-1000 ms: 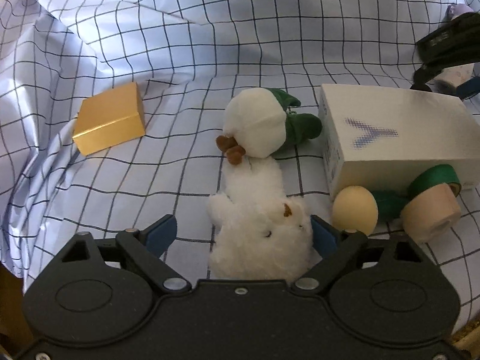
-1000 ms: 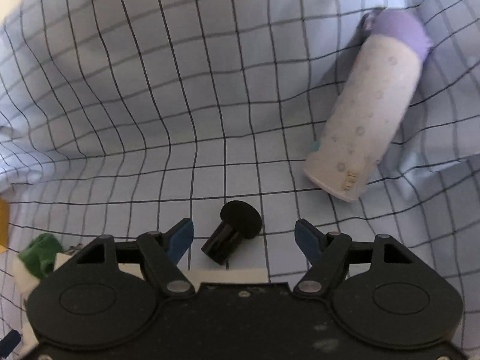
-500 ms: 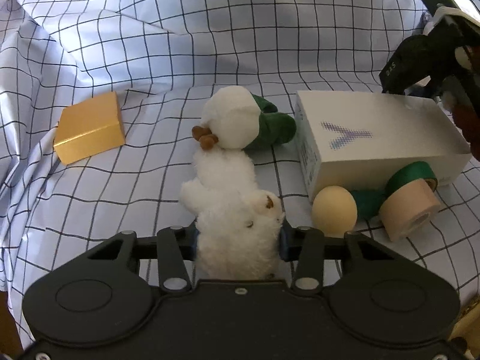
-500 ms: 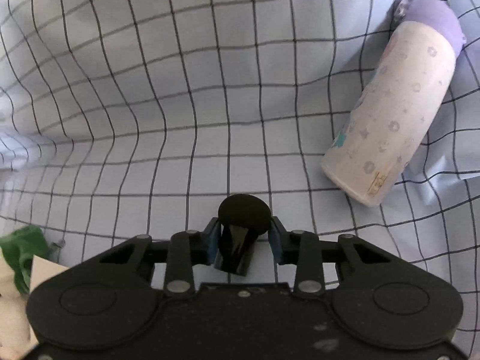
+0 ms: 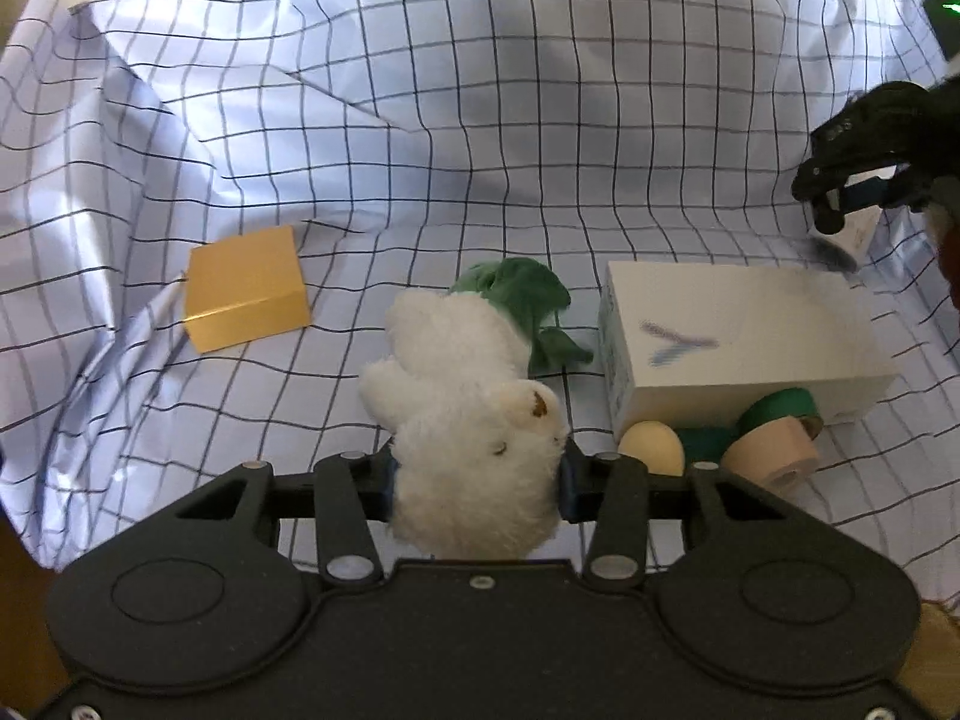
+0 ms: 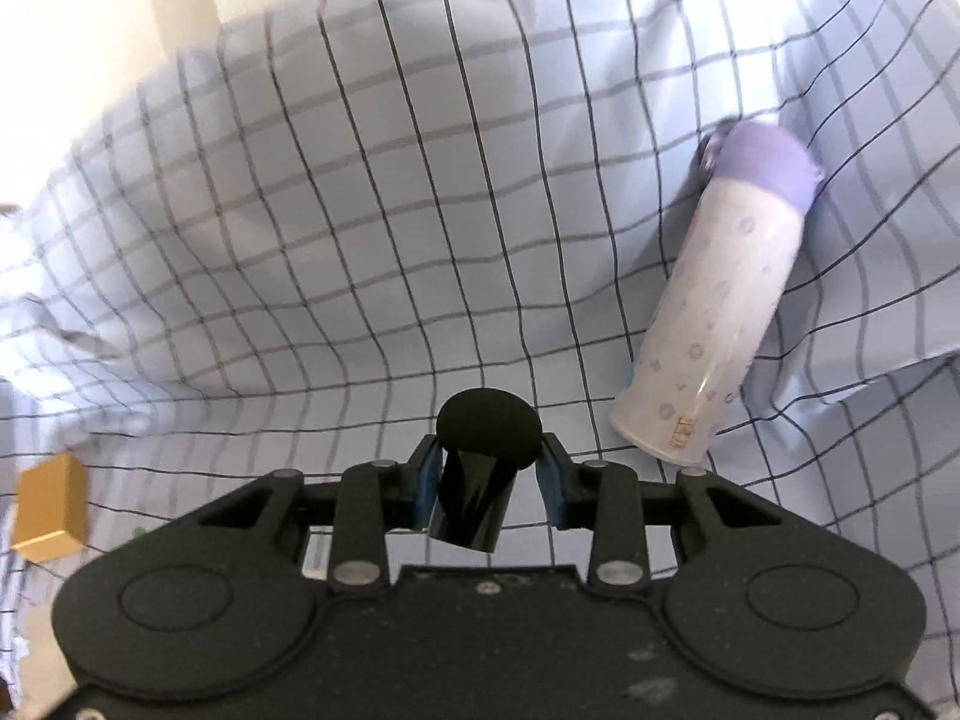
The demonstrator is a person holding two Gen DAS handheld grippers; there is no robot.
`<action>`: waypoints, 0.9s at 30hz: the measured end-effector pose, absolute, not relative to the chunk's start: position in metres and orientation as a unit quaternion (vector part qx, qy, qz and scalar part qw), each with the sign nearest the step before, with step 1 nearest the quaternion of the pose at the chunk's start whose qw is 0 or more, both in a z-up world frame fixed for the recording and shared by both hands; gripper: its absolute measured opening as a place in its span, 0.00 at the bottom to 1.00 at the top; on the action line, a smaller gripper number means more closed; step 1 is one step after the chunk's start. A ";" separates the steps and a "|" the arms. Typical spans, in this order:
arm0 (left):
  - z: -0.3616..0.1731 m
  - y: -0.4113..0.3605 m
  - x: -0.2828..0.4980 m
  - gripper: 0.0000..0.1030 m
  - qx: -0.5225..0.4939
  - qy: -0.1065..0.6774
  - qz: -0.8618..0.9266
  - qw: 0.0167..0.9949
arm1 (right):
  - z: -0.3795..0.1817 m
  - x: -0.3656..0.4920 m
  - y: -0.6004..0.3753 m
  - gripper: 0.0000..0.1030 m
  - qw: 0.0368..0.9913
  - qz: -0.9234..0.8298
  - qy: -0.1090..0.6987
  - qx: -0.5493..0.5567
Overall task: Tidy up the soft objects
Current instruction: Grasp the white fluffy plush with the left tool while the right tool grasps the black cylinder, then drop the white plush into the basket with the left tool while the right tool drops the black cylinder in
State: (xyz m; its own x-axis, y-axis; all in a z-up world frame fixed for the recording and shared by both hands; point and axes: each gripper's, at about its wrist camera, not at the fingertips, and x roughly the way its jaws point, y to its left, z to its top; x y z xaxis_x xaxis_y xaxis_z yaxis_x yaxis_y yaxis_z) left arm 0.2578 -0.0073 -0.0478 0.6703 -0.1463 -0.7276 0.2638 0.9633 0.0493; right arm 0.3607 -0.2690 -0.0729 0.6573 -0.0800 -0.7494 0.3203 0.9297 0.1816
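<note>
Left tongs point(image 5: 477, 477), wide open a second ago, now clamped on the white plush toy point(image 5: 474, 420) and lifted with it off the checked cloth point(image 5: 480, 120). Right tongs point(image 6: 483, 480), likewise open before, now closed on the black capped cylinder point(image 6: 477, 474), raised clear of the cloth, farther from the purple-capped bottle point(image 6: 726, 312).

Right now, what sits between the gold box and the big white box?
In the left wrist view, the white plush toy and a green plush lie between the gold box and white box.
</note>
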 end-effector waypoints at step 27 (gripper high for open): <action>0.005 -0.018 0.126 0.44 0.057 0.406 -0.127 0.903 | 0.018 0.112 -0.206 0.33 0.938 -0.033 0.298 0.173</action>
